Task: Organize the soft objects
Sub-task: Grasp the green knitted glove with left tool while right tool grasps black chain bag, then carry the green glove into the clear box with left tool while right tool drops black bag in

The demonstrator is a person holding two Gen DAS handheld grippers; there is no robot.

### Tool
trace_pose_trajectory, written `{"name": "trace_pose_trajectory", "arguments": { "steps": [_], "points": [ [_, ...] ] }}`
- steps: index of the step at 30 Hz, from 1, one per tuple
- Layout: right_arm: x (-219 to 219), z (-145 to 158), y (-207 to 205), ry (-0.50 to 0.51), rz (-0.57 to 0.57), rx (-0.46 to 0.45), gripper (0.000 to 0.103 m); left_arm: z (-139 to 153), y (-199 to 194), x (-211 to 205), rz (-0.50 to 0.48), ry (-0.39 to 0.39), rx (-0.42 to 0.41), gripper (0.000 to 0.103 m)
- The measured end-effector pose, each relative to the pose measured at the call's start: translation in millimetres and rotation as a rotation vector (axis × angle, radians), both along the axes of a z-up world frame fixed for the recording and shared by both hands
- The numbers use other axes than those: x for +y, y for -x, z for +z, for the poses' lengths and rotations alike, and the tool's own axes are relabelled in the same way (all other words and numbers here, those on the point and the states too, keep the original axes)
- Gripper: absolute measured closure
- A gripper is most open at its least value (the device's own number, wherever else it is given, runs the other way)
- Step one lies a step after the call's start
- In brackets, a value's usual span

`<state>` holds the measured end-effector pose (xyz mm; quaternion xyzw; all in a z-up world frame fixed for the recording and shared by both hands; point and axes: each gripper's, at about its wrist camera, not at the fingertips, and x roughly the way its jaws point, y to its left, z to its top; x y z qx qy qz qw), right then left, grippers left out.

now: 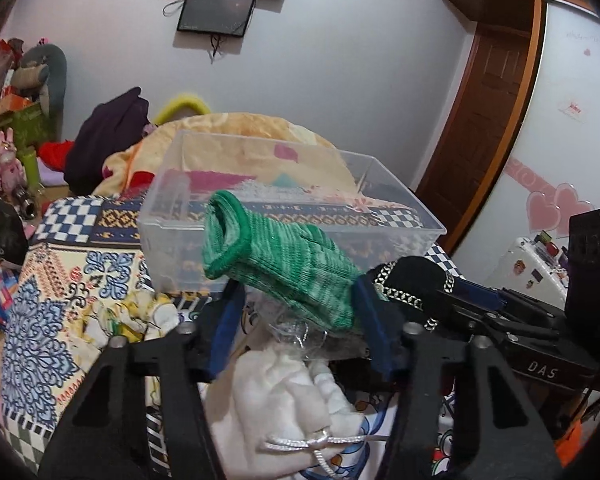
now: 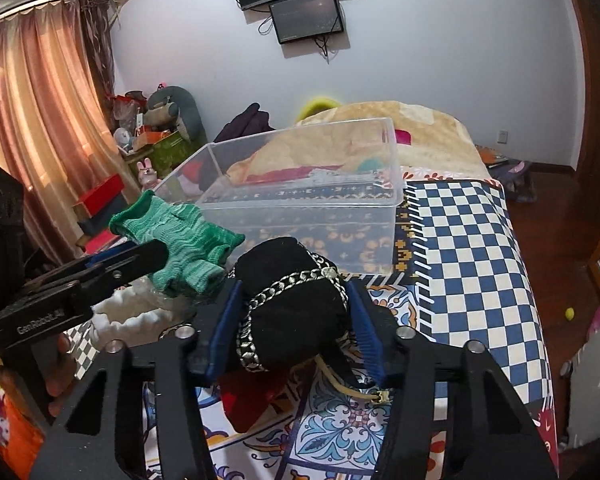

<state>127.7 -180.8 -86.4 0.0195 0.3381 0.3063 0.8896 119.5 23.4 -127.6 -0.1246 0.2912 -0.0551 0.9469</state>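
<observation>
My left gripper (image 1: pixel 296 300) is shut on a green knitted glove (image 1: pixel 276 264) and holds it above the bed, just in front of a clear plastic box (image 1: pixel 400 216). My right gripper (image 2: pixel 294 300) is shut on a black soft pouch with a silver chain trim (image 2: pixel 296 300), held in front of the same box (image 2: pixel 340 220). The glove (image 2: pixel 180 240) and the left gripper (image 2: pixel 156 256) show at the left of the right wrist view. The pouch (image 1: pixel 416 280) shows at the right of the left wrist view.
A white drawstring bag (image 1: pixel 284 400) and crinkled clear wrap lie under the left gripper. A red soft item (image 2: pixel 248 400) lies under the right gripper. The patterned bed cover (image 2: pixel 468 264) stretches right. A folded orange blanket (image 1: pixel 240 144) lies behind the box.
</observation>
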Motion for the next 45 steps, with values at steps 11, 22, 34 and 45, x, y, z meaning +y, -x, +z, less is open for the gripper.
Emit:
{"name": "trace_pose_trajectory", "arguments": {
  "steps": [11, 22, 34, 45],
  "points": [
    [4.4, 18.6, 10.6, -0.009, 0.023, -0.081, 0.078, 4.0, 16.6, -4.6, -0.03, -0.032, -0.068, 0.093],
    [7.6, 46.1, 18.1, -0.036, 0.038, -0.175, 0.085, 31.2, 36.4, 7.9, 0.003, -0.027, -0.16, 0.097],
    [8.2, 86.0, 4.2, -0.074, -0.004, -0.275, 0.085, 65.4, 39.3, 11.4, 0.014, -0.087, -0.23, 0.1],
    [24.4, 90.1, -25.0, -0.041, -0.068, -0.295, 0.085, 84.8, -16.2, 20.0, -0.002, -0.088, -0.187, 0.1]
  ]
}}
